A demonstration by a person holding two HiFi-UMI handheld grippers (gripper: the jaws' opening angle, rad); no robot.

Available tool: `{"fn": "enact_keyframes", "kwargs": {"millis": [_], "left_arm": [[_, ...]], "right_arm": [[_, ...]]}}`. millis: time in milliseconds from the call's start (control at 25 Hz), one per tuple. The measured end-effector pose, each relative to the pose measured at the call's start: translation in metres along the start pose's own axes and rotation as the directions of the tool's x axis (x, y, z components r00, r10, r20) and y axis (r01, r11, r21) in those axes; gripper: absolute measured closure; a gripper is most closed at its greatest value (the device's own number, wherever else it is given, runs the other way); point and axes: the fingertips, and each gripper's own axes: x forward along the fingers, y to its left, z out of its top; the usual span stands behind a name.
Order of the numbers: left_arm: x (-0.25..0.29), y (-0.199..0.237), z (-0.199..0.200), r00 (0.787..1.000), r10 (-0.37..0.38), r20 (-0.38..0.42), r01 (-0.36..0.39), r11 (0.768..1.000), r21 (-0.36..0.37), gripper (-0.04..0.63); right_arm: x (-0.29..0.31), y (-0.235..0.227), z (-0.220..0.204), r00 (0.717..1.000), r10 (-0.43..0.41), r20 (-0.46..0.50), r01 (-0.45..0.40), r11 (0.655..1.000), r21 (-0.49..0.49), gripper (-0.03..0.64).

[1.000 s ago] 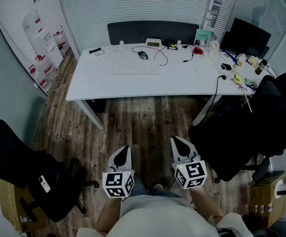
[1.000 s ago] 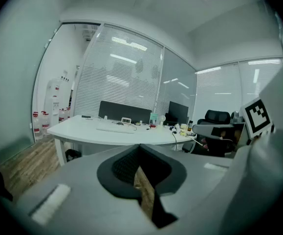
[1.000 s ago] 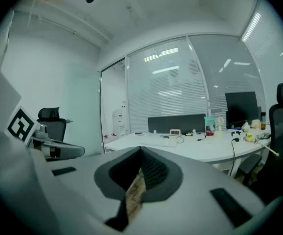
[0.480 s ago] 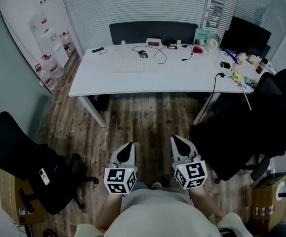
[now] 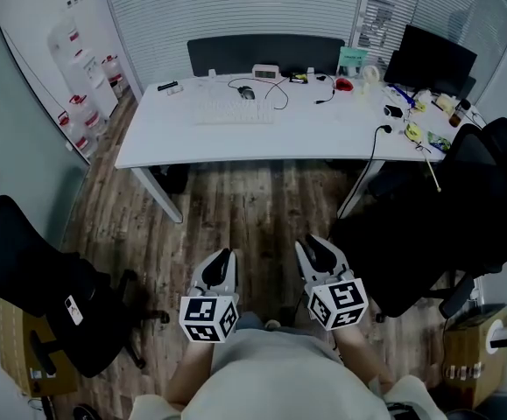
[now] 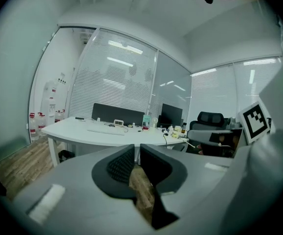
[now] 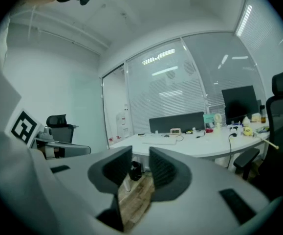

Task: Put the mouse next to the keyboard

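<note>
The dark mouse (image 5: 248, 93) lies on its cable at the far side of the white desk (image 5: 262, 143), just behind the white keyboard (image 5: 231, 113). Both grippers hang over the wooden floor, well short of the desk and close to the person's body. My left gripper (image 5: 225, 260) is shut with nothing in it; in the left gripper view its jaws (image 6: 137, 153) almost meet. My right gripper (image 5: 311, 250) has just been opening. A narrow gap shows between its jaws (image 7: 140, 163), with nothing in it. The keyboard (image 7: 161, 142) is small and far off in the right gripper view.
A black office chair (image 5: 38, 291) stands at the left and another (image 5: 428, 234) at the right, beside the desk's right end. A dark monitor (image 5: 430, 59), cables and small clutter (image 5: 411, 116) fill that end. Water bottles (image 5: 82, 103) stand by the left wall.
The desk sits slightly higher in the head view and both grippers have edged forward over the floor. The right jaws now stand a little apart.
</note>
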Motion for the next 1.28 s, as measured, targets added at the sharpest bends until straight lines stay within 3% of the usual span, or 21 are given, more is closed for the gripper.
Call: {"fn": "enact_keyframes", "kwargs": {"millis": [80,240,400,600,1280], "left_arm": [[0.001,-0.002,-0.002,1.0,-0.009,-0.002,0.009,1.0,-0.007,0.486],[0.004,-0.004,-0.001,0.999,-0.032,-0.002,0.032,0.999,-0.014,0.394],[0.008,-0.007,0.0,0.999,-0.053,-0.011,0.053,0.999,-0.01,0.317],[0.018,-0.006,0.001,0.997,-0.073,-0.016,0.073,0.997,-0.005,0.276],[0.132,0.063,0.039,0.995,-0.104,-0.002,0.104,0.994,-0.035,0.273]], "right_arm": [[0.001,0.001,-0.004,1.0,0.028,-0.012,-0.028,1.0,0.008,0.385],[0.002,-0.002,0.001,0.999,0.028,0.027,-0.028,1.0,-0.002,0.294],[0.005,-0.005,0.004,0.998,0.039,0.04,-0.039,0.999,0.001,0.264],[0.015,-0.011,0.004,0.999,0.036,0.039,-0.036,0.999,0.009,0.247],[0.142,-0.054,0.024,0.999,0.035,0.019,-0.036,0.999,0.023,0.245]]}}
